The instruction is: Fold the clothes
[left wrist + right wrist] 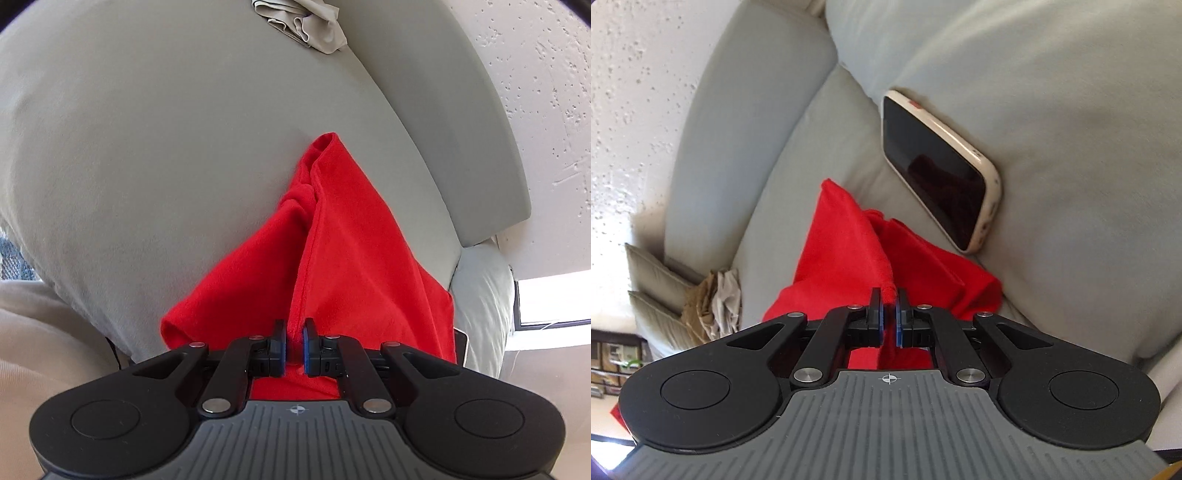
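Note:
A red garment (343, 251) hangs over a grey sofa seat (155, 155), stretched away from my left gripper (294, 332), which is shut on its hem. In the right wrist view the same red garment (842, 251) bunches in folds against the sofa cushion, and my right gripper (890, 301) is shut on another pinch of its edge. Both pairs of blue pads press the red cloth. The part of the garment under each gripper body is hidden.
A phone (938, 170) in a cream case lies screen-up on the cushion just beyond the red cloth. A crumpled beige garment (306, 22) lies at the far end of the sofa; the same pile (713, 302) shows beside stacked cushions. A white textured wall (546, 74) stands behind.

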`<action>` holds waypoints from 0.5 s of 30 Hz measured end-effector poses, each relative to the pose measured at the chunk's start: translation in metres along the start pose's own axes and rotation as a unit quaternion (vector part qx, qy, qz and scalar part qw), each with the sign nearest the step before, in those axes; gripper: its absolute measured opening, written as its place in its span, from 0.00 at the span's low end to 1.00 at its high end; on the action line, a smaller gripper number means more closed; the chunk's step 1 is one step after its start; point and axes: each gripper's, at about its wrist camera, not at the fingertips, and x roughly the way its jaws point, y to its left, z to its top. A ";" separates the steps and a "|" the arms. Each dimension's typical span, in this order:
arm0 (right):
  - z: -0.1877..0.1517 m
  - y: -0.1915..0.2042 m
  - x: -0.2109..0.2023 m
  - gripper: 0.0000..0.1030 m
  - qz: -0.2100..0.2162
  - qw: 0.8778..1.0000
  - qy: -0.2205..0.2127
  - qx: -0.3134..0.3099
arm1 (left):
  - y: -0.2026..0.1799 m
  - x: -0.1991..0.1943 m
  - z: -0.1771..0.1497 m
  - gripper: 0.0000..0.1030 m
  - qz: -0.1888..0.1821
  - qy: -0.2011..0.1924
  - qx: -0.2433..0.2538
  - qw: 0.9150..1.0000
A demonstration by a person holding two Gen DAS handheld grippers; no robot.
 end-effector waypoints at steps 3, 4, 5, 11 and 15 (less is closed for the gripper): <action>-0.005 -0.001 -0.013 0.05 0.016 1.000 -0.012 0.009 | 0.000 -0.019 -0.003 0.05 -0.017 -0.019 -0.002 1.000; -0.006 0.001 -0.018 0.05 0.021 1.000 -0.016 0.007 | 0.001 -0.025 -0.002 0.05 -0.026 -0.025 -0.006 0.999; -0.006 0.003 -0.022 0.05 0.025 0.999 -0.019 0.004 | 0.002 -0.031 -0.001 0.05 -0.035 -0.031 -0.010 0.999; -0.012 0.006 -0.028 0.05 0.013 1.000 -0.021 -0.019 | 0.014 -0.035 -0.004 0.05 0.000 -0.040 -0.007 0.999; -0.024 -0.009 -0.018 0.05 -0.025 0.999 -0.014 -0.037 | 0.021 -0.022 -0.020 0.05 0.046 -0.029 0.006 0.999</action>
